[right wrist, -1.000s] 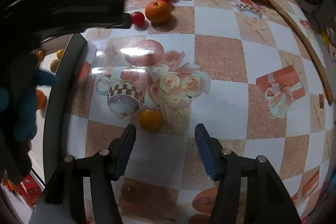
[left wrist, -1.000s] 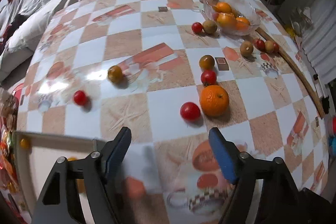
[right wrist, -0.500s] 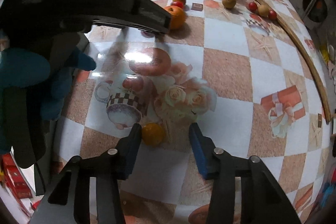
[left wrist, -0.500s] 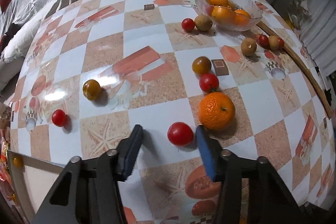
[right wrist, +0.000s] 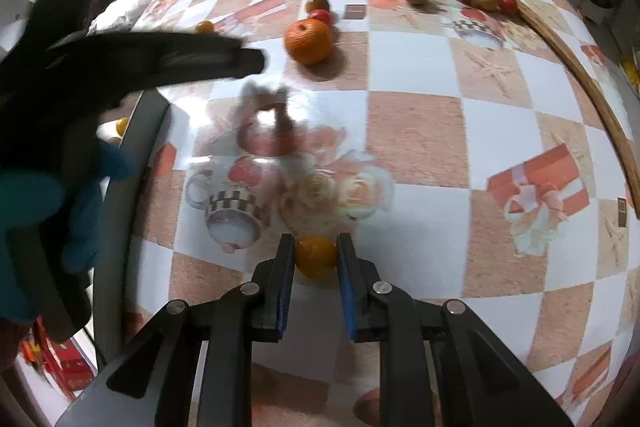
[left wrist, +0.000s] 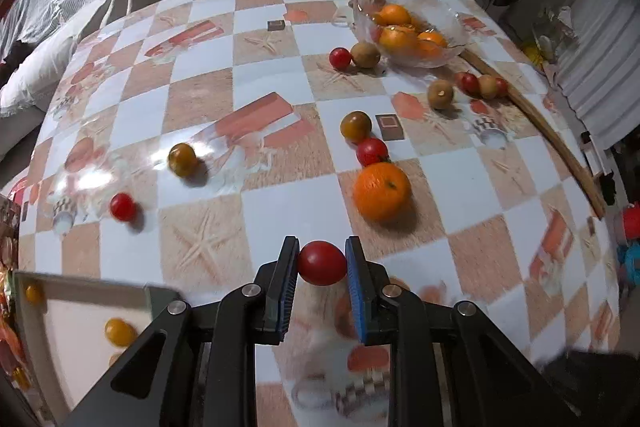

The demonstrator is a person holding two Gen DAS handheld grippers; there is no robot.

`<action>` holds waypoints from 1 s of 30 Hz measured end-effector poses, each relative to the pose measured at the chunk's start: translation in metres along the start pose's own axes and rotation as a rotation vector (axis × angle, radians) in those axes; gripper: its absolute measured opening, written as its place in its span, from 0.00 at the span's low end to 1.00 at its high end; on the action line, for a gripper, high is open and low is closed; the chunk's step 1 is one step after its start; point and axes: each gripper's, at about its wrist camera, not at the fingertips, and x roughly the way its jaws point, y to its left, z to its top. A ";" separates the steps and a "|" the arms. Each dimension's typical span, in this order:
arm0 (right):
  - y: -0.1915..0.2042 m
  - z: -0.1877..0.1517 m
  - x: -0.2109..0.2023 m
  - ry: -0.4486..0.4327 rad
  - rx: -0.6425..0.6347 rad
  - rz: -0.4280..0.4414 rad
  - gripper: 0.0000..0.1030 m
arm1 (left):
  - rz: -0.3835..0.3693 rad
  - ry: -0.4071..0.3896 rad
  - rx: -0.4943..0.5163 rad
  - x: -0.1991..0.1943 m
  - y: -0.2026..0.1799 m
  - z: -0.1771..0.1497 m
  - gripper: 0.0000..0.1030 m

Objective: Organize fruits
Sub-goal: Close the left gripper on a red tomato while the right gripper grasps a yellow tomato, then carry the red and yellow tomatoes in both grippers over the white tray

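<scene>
Right now both sets of jaws are clamped on fruit. The left gripper (left wrist: 322,264) has its blue pads pressed against either side of a red tomato (left wrist: 322,263), which sits squarely between them, just clear of the fingertips and low over the checked tablecloth (left wrist: 460,179). The right gripper (right wrist: 316,257) pinches a small orange tomato (right wrist: 316,255) the same way, beside the printed teacup and roses.

From the left jaws, the big orange (left wrist: 382,191) lies just ahead and a little to the right, with another red tomato touching its far side. Further on, toward the far right corner of the table, stands the glass bowl (left wrist: 456,23) already holding oranges, with more small fruit scattered near it. Off the near left edge of the table, lower down, sits a pale tray (left wrist: 72,311) with a few yellow tomatoes in it.

That tray is what the coming move seems to turn on: it lies to the left of both grippers and below the table edge, and the left one is clearly the nearer. The bowl is well away from either hand.
</scene>
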 end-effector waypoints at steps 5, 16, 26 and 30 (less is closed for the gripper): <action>-0.020 0.009 -0.012 0.002 0.031 0.016 0.22 | -0.014 -0.004 -0.029 -0.022 0.007 -0.017 0.24; -0.004 0.019 -0.024 0.003 0.000 0.036 0.22 | 0.011 -0.009 -0.135 -0.069 0.043 -0.067 0.24; 0.033 0.030 -0.029 0.003 -0.074 0.061 0.22 | 0.072 -0.029 -0.249 -0.117 0.090 -0.115 0.24; 0.057 0.032 -0.031 0.005 -0.117 0.088 0.22 | 0.100 -0.036 -0.299 -0.133 0.109 -0.134 0.24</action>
